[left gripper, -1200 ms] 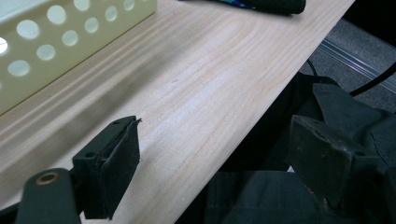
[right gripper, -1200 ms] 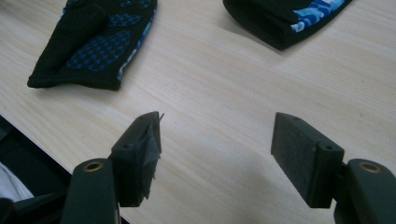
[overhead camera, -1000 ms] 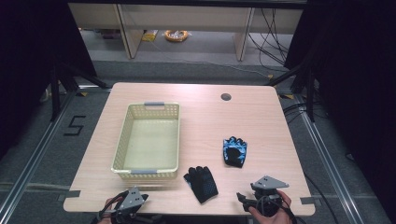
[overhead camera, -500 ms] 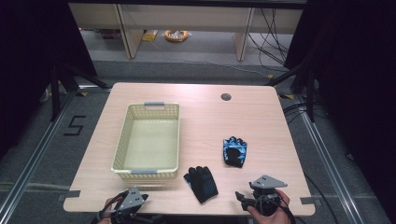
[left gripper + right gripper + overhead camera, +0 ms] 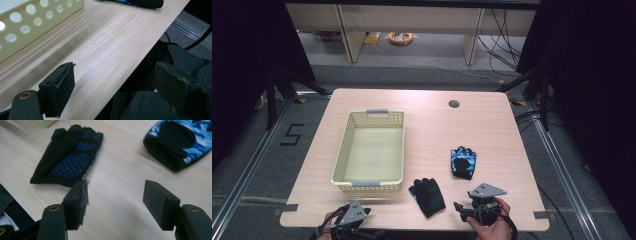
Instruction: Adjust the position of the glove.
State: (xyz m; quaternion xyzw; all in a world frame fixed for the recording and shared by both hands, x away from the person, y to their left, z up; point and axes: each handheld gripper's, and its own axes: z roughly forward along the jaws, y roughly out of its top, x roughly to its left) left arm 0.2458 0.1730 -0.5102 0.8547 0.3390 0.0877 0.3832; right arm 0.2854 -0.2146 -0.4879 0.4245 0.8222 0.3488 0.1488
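Note:
A black glove (image 5: 427,196) with blue grip dots (image 5: 67,157) lies palm up near the table's front edge. A blue camouflage glove (image 5: 462,161) (image 5: 178,142) lies further right and back. My right gripper (image 5: 460,211) (image 5: 115,202) hovers at the front edge, just right of the black glove, open and empty. My left gripper (image 5: 362,216) (image 5: 115,85) sits at the front left edge, below the cream basket (image 5: 343,165) (image 5: 37,22), open with nothing between its fingers.
The perforated cream basket with grey handles stands empty on the left half of the wooden table (image 5: 432,130). A round cable hole (image 5: 454,104) is at the back right. Dark cloth (image 5: 185,62) hangs below the table's front edge.
The right gripper has shifted slightly left toward the black glove. The gloves, basket and left gripper have stayed put.

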